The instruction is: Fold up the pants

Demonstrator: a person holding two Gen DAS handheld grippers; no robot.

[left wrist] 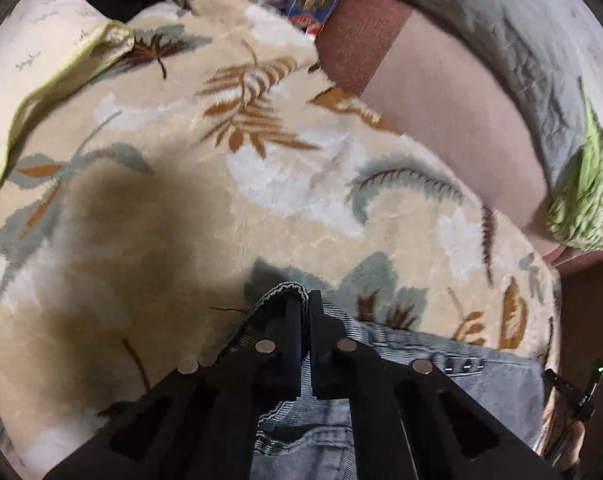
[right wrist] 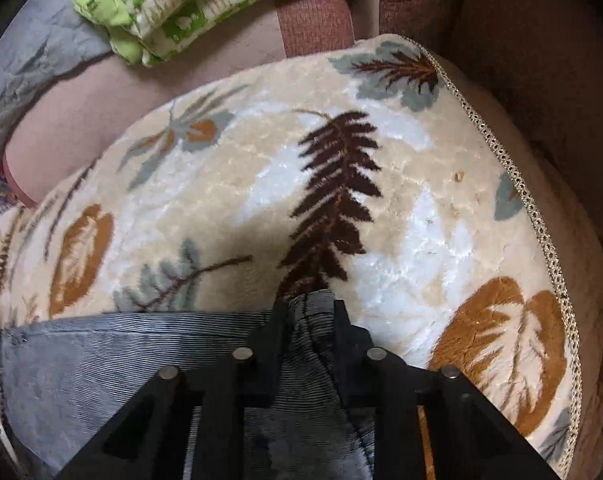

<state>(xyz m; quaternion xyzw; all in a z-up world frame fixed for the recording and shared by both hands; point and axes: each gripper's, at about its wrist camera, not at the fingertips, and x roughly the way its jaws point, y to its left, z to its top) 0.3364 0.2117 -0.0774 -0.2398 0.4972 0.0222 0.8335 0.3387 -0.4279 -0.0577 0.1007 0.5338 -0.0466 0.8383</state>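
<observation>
The pants are light blue-grey denim. In the left wrist view the pants (left wrist: 481,384) lie at the bottom on a cream leaf-patterned blanket (left wrist: 181,200), and my left gripper (left wrist: 306,300) is shut on a hemmed edge of them. In the right wrist view the pants (right wrist: 101,360) spread to the left along the bottom, and my right gripper (right wrist: 307,304) is shut on a bunched fold of the fabric. Both grippers hold the cloth just above the blanket (right wrist: 421,220).
The blanket covers a brown sofa (right wrist: 521,60). A green-and-white patterned cloth (right wrist: 173,4) and a grey quilt (left wrist: 501,40) lie at the back. A cream pillow with a yellow-green trim (left wrist: 41,60) sits at the left. Colourful packets (left wrist: 313,4) lie beyond the blanket.
</observation>
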